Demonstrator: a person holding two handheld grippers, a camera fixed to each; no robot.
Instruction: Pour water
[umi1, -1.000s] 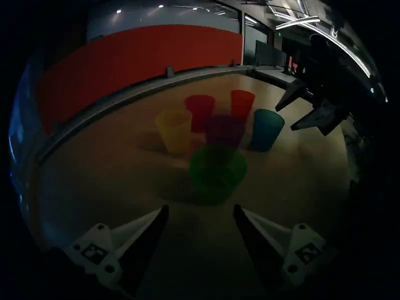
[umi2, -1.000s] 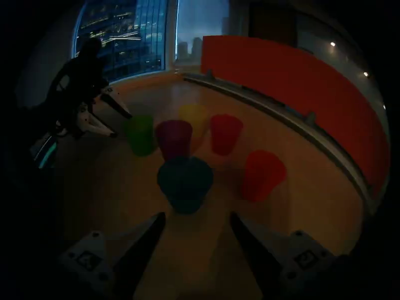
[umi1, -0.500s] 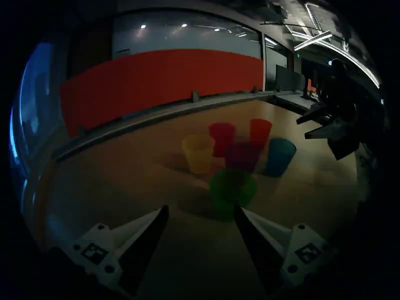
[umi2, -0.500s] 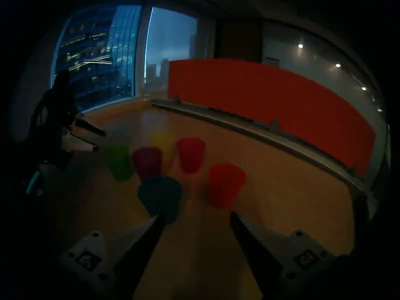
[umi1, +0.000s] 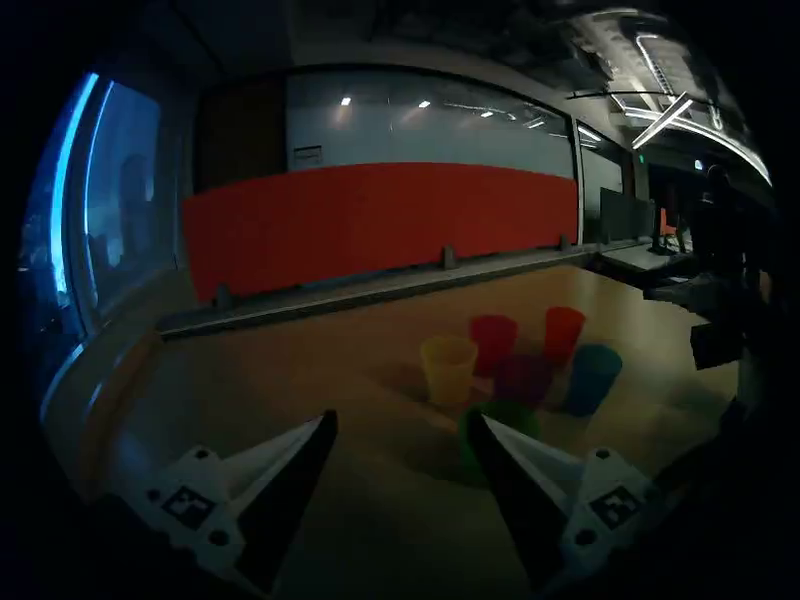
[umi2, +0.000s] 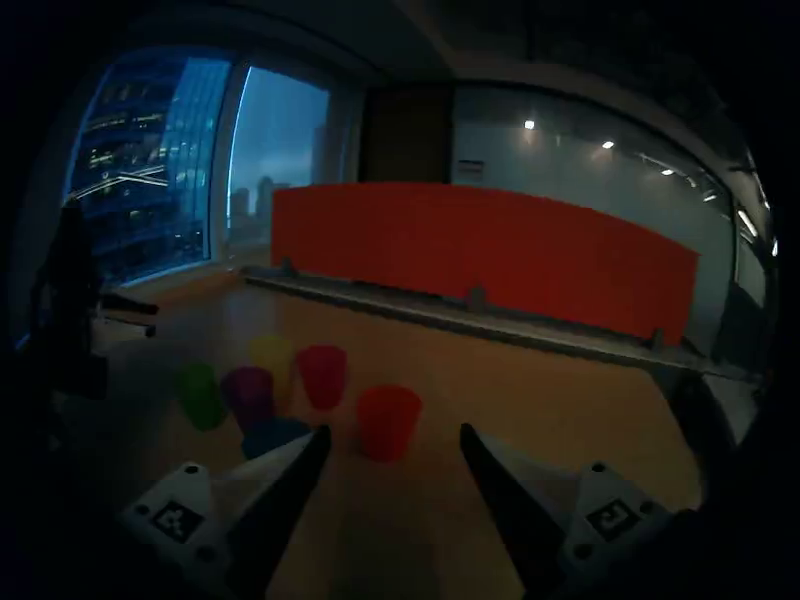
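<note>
The left gripper (umi1: 400, 418) hangs low over the wooden table (umi1: 300, 380). Its two fingers are spread apart and nothing is between them. In the left gripper view, six plastic cups stand upright in a tight group on the table, ahead and a little to the right. The green cup (umi1: 495, 425) is the nearest one, and its lower part is hidden behind the right finger. Behind it are the yellow cup (umi1: 448, 367), the purple cup (umi1: 523, 378) and the teal cup (umi1: 592, 378). The red cup (umi1: 493, 343) and the orange-red cup (umi1: 563, 335) stand farthest. A long red panel (umi1: 380, 225) runs along the far edge of the table.

The right gripper (umi2: 393, 432) is also released, with its fingers wide and empty. In the right gripper view the orange-red cup (umi2: 388, 422) is just ahead of the fingertips, and the teal cup (umi2: 272, 438) is partly covered by the left finger. The other four cups stand farther to the left. A large window (umi2: 150, 200) shows lit buildings outside. The room is dim, so I cannot tell whether any cup has water in it.
</note>
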